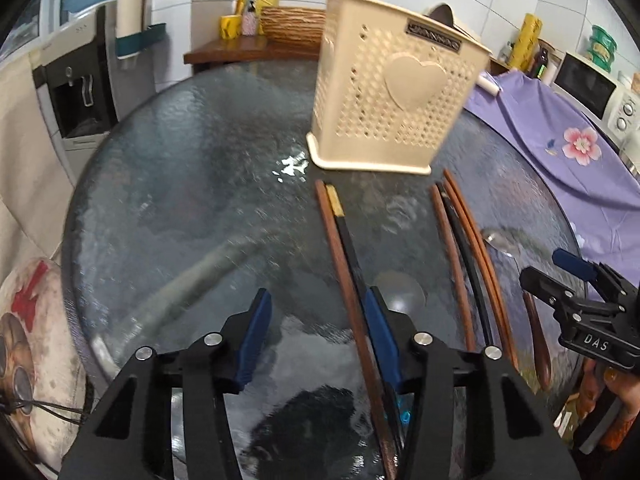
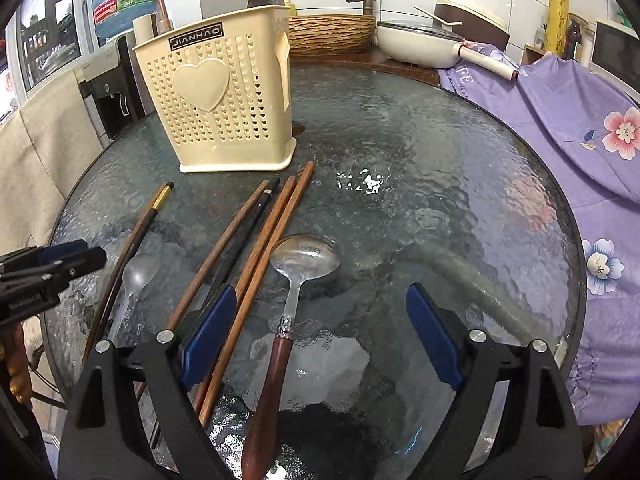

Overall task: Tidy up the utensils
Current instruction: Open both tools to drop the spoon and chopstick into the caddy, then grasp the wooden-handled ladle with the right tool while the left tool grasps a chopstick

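Looking along our left hand-held gripper [image 1: 316, 336], we see its blue pads half parted and pressing on nothing; a brown wooden chopstick and a black chopstick with a gold band [image 1: 344, 248] run between them, close to the right pad. Their long axis points away from us, toward the cream perforated plastic utensil holder with a heart [image 1: 392, 96]. Our right hand-held gripper [image 2: 320, 332] stands wide and empty over the metal spoon with a dark red wooden handle [image 2: 290, 304], whose handle points to us and whose bowl lies farther. Four more chopsticks [image 2: 256, 236] and a clear plastic spoon [image 2: 134, 280] rest between the two on the round textured glass desk [image 2: 440, 184]. We judge each hand nearest to its own utensil; the holder stands upright behind them.
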`<state>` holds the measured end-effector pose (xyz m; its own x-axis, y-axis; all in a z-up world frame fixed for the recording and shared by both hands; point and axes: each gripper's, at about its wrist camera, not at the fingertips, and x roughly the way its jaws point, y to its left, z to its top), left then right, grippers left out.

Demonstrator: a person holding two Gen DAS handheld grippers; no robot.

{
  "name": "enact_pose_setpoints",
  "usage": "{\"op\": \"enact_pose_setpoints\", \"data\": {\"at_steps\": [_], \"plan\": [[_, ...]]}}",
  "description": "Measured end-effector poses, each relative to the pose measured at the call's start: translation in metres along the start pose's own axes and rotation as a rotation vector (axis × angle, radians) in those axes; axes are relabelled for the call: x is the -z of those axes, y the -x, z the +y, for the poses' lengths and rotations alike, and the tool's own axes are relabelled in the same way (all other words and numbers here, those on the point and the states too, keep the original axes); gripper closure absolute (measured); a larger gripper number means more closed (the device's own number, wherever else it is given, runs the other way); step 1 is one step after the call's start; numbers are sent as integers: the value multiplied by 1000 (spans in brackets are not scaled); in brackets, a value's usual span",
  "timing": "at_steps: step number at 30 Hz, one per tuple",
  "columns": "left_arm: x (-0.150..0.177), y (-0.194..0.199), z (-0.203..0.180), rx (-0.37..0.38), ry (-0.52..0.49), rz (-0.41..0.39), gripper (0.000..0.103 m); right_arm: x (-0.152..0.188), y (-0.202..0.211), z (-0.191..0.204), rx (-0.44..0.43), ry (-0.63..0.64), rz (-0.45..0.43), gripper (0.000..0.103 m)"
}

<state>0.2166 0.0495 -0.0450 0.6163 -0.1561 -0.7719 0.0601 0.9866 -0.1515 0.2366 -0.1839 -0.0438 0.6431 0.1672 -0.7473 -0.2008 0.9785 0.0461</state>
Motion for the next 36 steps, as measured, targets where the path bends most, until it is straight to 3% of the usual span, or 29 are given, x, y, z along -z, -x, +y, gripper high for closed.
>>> {"op": "enact_pose_setpoints", "data": {"at_steps": [15,23,29,36], "plan": [[8,-6,-8,-39,-54,23,59,3,-1,2,9,-4,9,17],[9,-9,-20,-123,-115,26,59,3,-2,4,35,7,6,17],[2,-11,-10,-126,-95,36,60,2,-3,3,39,9,14,17],[-15,-24,-15,-115,-118,52,60,-3,-21,6,49,20,77,29]]}}
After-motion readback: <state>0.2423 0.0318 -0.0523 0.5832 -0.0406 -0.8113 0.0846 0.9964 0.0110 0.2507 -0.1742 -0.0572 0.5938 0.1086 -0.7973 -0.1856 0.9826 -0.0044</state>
